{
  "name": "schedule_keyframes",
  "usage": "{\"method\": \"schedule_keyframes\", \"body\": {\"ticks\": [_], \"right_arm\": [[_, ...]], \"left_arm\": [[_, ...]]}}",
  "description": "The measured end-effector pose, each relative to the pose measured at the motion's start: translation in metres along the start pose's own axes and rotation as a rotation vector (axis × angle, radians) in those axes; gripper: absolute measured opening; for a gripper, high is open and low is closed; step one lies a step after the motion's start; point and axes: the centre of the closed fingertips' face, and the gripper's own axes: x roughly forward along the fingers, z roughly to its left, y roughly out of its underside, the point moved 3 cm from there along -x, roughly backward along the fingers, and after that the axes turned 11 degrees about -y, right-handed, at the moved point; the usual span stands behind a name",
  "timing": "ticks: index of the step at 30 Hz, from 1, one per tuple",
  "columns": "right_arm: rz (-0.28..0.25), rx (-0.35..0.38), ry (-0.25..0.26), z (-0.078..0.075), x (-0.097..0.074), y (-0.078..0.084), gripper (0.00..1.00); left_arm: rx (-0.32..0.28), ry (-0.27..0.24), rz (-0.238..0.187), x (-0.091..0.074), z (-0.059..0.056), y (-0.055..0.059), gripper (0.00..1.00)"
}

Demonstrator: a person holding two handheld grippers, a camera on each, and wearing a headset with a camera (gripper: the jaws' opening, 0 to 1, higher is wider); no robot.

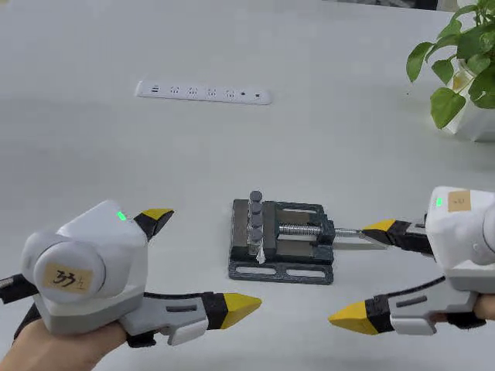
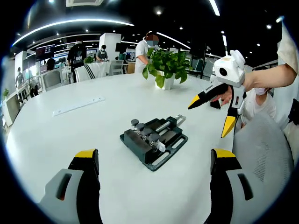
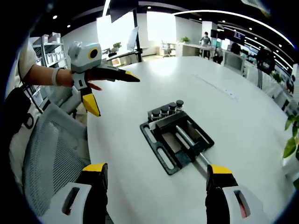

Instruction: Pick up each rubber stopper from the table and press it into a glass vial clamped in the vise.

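A dark vise (image 1: 282, 261) sits mid-table with several glass vials (image 1: 256, 220) clamped in a row, each topped by a dark grey stopper. My left gripper (image 1: 203, 259) hovers open to the vise's left, with nothing between its yellow-tipped fingers. My right gripper (image 1: 357, 272) hovers open to the vise's right, also holding nothing. In the left gripper view the vise (image 2: 161, 149) and vials (image 2: 140, 127) lie ahead of the left gripper (image 2: 154, 153), with the right gripper (image 2: 210, 120) beyond. The right gripper view shows its gripper (image 3: 157, 168) facing the vise (image 3: 159, 140), vials (image 3: 167, 109) and left gripper (image 3: 116, 96).
A white power strip (image 1: 203, 92) lies at the far side of the table. A potted plant (image 1: 464, 62) stands at the back right. The vise's screw handle (image 1: 352, 232) points toward my right gripper. A mesh chair (image 3: 46, 154) stands by the table edge; people are in the background.
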Motion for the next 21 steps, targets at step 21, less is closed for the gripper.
{"method": "schedule_keyframes", "body": {"ticks": [21], "right_arm": [[-0.074,0.052,0.049,0.019,-0.002,0.016,0.99]], "left_arm": [[0.028,-0.047,-0.021,-0.018,-0.012,-0.005,0.99]]}}
